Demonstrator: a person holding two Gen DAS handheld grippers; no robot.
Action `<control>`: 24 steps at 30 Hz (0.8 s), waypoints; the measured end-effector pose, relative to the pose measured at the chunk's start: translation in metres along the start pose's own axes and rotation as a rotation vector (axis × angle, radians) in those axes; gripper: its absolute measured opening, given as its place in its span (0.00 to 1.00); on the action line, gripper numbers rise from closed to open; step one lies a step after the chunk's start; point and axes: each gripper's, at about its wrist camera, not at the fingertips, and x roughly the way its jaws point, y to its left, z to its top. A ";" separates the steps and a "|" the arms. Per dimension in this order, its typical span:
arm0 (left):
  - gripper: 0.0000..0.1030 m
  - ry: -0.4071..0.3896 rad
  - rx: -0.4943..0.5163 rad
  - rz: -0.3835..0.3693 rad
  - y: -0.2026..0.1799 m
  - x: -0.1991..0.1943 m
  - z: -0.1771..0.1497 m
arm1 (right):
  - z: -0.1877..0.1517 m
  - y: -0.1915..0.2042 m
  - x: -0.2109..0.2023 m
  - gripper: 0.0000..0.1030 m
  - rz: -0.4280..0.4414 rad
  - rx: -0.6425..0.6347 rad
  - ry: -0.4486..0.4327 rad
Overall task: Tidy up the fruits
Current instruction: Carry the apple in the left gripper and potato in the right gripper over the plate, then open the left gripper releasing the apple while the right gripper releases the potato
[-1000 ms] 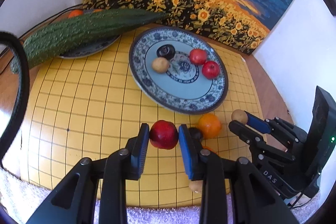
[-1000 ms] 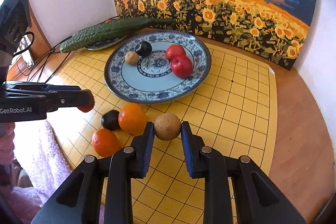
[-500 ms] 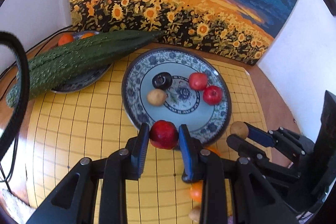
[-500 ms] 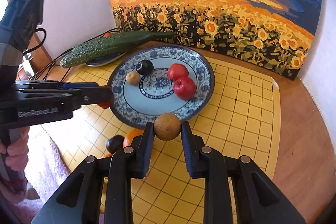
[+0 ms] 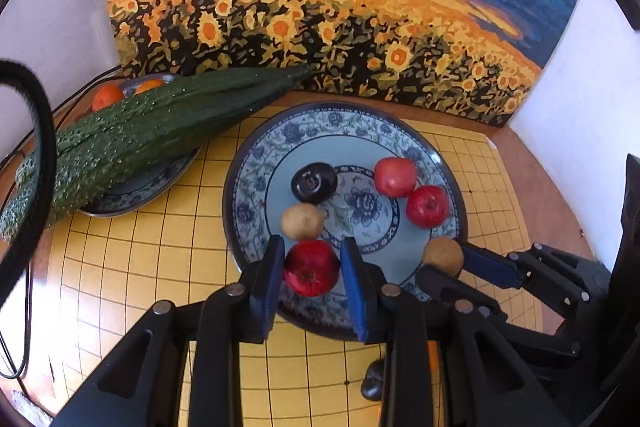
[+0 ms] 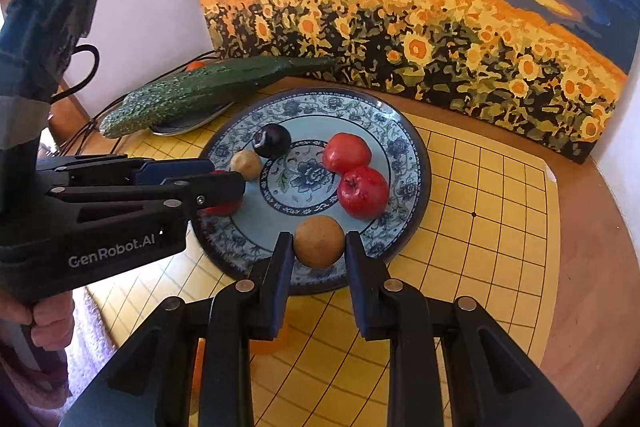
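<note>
Red apple (image 5: 311,269) clamped in the left gripper (image 5: 312,267) and brown fruit (image 6: 319,241) clamped in the right gripper (image 6: 319,245) have travelled from the yellow board (image 6: 480,227) to above the plate (image 6: 404,131); release looks next

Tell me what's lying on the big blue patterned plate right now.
On the plate lie two red apples, a dark plum and a small tan fruit. The grippers and their held fruits cover its near rim.
</note>
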 end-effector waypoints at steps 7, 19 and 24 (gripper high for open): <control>0.29 -0.012 0.013 0.014 -0.005 0.005 0.005 | 0.004 -0.005 0.008 0.26 -0.018 -0.005 0.002; 0.29 -0.017 0.016 0.016 -0.005 0.011 0.006 | 0.005 -0.009 0.012 0.26 -0.019 -0.004 0.001; 0.29 -0.016 0.014 0.014 -0.004 0.012 0.005 | 0.006 -0.009 0.013 0.26 -0.017 0.001 0.000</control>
